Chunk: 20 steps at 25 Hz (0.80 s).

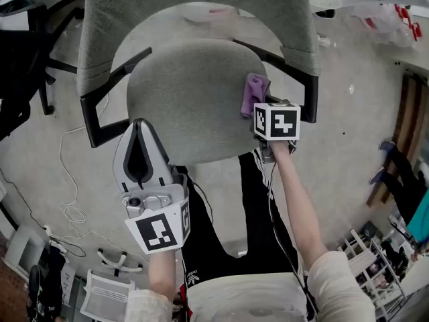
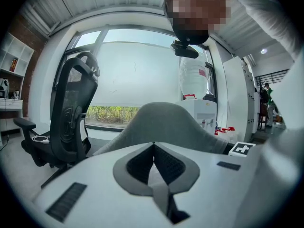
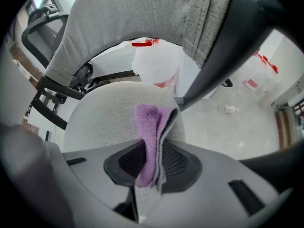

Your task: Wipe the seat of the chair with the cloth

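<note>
Nearest the lens, the left gripper [image 1: 139,123] was held at the front-left edge of the grey seat [image 1: 191,102], its jaws pressed together on nothing. One purple cloth [image 1: 253,91] was pinched between the jaws of the right gripper [image 3: 153,148] and held at the seat's right edge, just beside one of two black armrests [image 1: 305,92]. One black mesh chair [image 2: 71,108] was seen well apart, and white cables [image 1: 67,180] were strewn on the floor [image 1: 40,159].

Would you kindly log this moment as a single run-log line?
right gripper: shut on cloth | cloth: right edge of seat | left gripper: shut, empty
</note>
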Each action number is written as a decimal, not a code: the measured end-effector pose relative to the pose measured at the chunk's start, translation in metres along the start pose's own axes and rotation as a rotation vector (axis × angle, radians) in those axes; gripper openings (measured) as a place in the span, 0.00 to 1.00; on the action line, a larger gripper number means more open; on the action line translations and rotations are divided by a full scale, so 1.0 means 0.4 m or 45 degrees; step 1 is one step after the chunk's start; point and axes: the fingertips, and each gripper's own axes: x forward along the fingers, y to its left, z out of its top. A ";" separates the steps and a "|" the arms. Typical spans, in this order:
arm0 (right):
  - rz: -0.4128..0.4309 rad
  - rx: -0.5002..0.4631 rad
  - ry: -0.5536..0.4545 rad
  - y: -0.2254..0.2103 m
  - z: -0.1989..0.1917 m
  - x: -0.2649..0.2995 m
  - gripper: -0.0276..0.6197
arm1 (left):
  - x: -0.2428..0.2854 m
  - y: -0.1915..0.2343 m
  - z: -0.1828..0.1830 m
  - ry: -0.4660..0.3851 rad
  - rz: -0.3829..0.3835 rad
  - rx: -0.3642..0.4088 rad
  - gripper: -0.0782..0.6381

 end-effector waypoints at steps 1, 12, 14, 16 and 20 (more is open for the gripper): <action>-0.016 0.001 0.001 -0.008 -0.001 -0.002 0.18 | 0.005 -0.002 -0.003 0.006 -0.005 0.003 0.13; -0.303 -0.033 0.041 -0.056 -0.011 -0.020 0.18 | 0.005 0.007 0.000 0.006 -0.006 0.049 0.13; -0.357 -0.054 0.039 -0.062 -0.004 -0.022 0.18 | 0.000 0.014 0.001 0.006 0.001 0.050 0.13; -0.373 -0.078 -0.005 -0.056 0.016 -0.017 0.18 | -0.005 0.021 0.002 0.005 0.007 0.051 0.13; -0.397 -0.053 -0.009 -0.063 0.017 -0.019 0.18 | -0.019 0.038 0.004 -0.001 0.025 0.049 0.13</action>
